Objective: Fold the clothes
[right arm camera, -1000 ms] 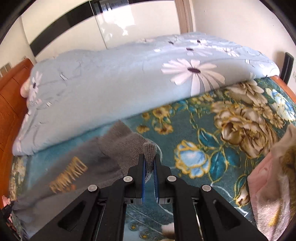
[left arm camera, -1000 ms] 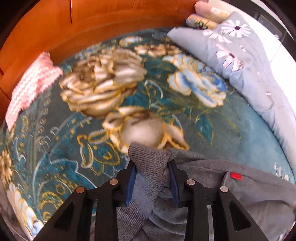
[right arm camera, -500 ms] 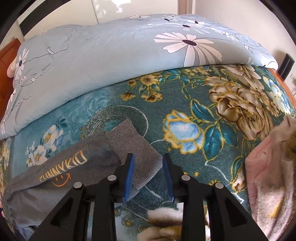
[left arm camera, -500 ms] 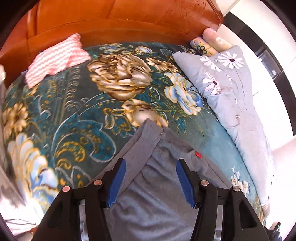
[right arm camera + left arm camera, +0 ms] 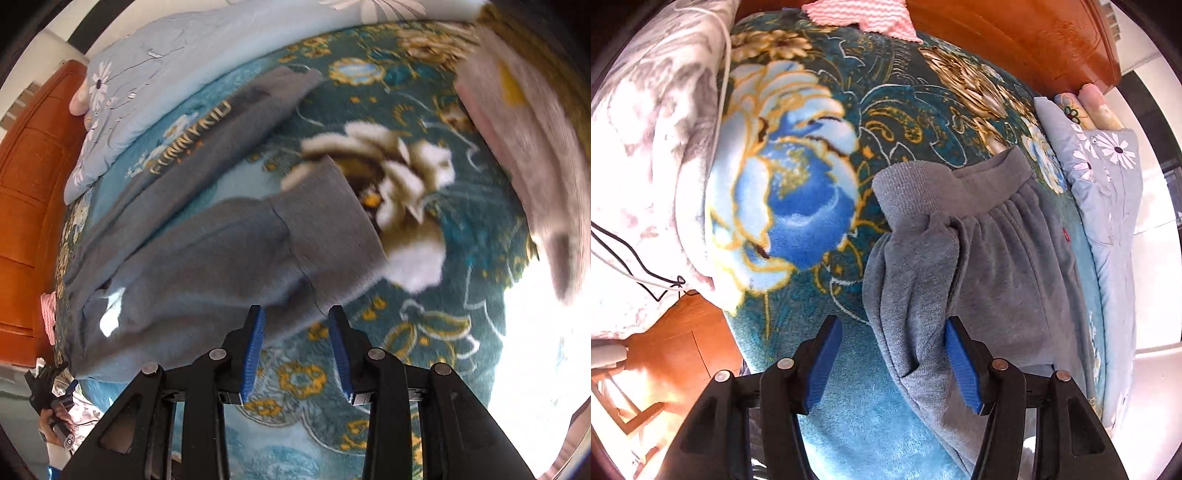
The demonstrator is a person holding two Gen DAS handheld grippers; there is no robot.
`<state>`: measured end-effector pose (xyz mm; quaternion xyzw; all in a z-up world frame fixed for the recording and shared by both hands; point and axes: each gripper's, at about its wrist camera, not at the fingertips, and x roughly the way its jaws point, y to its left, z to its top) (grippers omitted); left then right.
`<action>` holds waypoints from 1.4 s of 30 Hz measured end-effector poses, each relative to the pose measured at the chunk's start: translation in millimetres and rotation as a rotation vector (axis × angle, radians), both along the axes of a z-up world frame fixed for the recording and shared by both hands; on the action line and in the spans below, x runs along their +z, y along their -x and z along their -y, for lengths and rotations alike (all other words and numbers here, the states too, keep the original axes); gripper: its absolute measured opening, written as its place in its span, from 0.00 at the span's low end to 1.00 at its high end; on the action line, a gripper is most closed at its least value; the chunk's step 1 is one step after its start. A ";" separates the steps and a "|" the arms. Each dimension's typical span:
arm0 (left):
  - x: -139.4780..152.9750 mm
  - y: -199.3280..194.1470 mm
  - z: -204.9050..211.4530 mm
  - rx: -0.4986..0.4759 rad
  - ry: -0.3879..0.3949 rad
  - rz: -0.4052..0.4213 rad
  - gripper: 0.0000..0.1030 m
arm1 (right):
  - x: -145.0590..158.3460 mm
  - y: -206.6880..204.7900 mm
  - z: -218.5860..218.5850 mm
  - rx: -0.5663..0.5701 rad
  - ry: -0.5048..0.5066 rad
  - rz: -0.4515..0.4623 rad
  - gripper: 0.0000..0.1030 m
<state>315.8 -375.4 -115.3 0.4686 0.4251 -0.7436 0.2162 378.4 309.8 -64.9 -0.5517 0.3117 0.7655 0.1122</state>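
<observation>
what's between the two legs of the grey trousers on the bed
In the right wrist view, only a bare wedge of the teal flowered blanket shows between the two legs of the grey trousers; nothing else lies there.

Floral blanket (image 5: 798, 192) covers bed; blue quilt (image 5: 1108, 192) along far edge; pink cloth (image 5: 864, 14) by headboard (image 5: 1015, 40).

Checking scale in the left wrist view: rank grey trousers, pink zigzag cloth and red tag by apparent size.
1. grey trousers
2. pink zigzag cloth, partly cut off by the frame and farther away, so true size unsure
3. red tag
</observation>
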 end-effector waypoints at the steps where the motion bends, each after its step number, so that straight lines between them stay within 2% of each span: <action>1: -0.4 -0.1 0.4 0.011 -0.005 -0.011 0.60 | -7.4 -8.0 -5.1 -0.038 0.029 0.007 0.36; 4: -3.1 3.6 1.3 0.016 -0.016 -0.032 0.59 | -21.0 -22.7 -22.2 -0.149 0.099 -0.013 0.36; 7: -9.5 8.5 3.5 0.013 -0.065 -0.049 0.58 | -31.7 -25.4 -36.5 -0.231 0.165 -0.048 0.36; 10: -13.3 4.8 5.0 0.055 -0.101 -0.070 0.57 | -43.5 -24.8 -41.0 -0.308 0.246 -0.078 0.36; 12: -14.3 1.4 6.4 0.081 -0.138 -0.092 0.50 | -45.5 -22.8 -38.3 -0.324 0.280 -0.102 0.35; 14: -11.6 0.8 6.7 0.083 -0.149 -0.101 0.35 | -46.3 -16.6 -33.8 -0.313 0.321 -0.123 0.21; 16: -5.9 1.3 6.4 0.076 -0.144 -0.104 0.26 | -42.6 -7.8 -30.9 -0.299 0.326 -0.138 0.13; 17: 0.5 1.8 6.3 0.075 -0.134 -0.110 0.22 | -38.1 -1.3 -30.4 -0.285 0.315 -0.146 0.11; 20: 26.2 0.6 8.2 0.087 -0.120 -0.170 0.21 | -12.9 15.7 -28.9 -0.233 0.250 -0.183 0.07; 22: 43.9 -5.0 9.4 0.093 -0.112 -0.223 0.21 | 15.1 18.5 -32.8 -0.217 0.232 -0.266 0.07; 23: 48.4 -6.9 9.3 0.086 -0.105 -0.232 0.21 | 28.0 17.6 -34.3 -0.202 0.219 -0.299 0.06; 25: 43.8 -7.2 7.8 0.058 -0.088 -0.185 0.21 | 47.3 16.5 -36.1 -0.165 0.188 -0.335 0.06; 27: 34.6 -8.5 6.1 0.038 -0.078 -0.130 0.21 | 43.5 16.0 -33.7 -0.133 0.145 -0.273 0.06; 29: 21.3 -13.6 4.4 0.050 -0.099 -0.098 0.21 | 18.5 8.5 -34.5 -0.126 0.131 -0.191 0.06; 32: 14.2 -17.7 0.2 0.054 -0.105 -0.076 0.21 | -12.7 -2.7 -38.2 -0.167 0.194 -0.135 0.06; 38: 26.7 -7.8 -1.8 0.013 -0.048 -0.067 0.21 | -3.2 5.7 -38.7 -0.113 0.158 -0.095 0.06; 42: 18.0 -8.3 -1.7 0.011 -0.054 -0.045 0.21 | -11.7 4.7 -40.3 -0.090 0.167 -0.040 0.08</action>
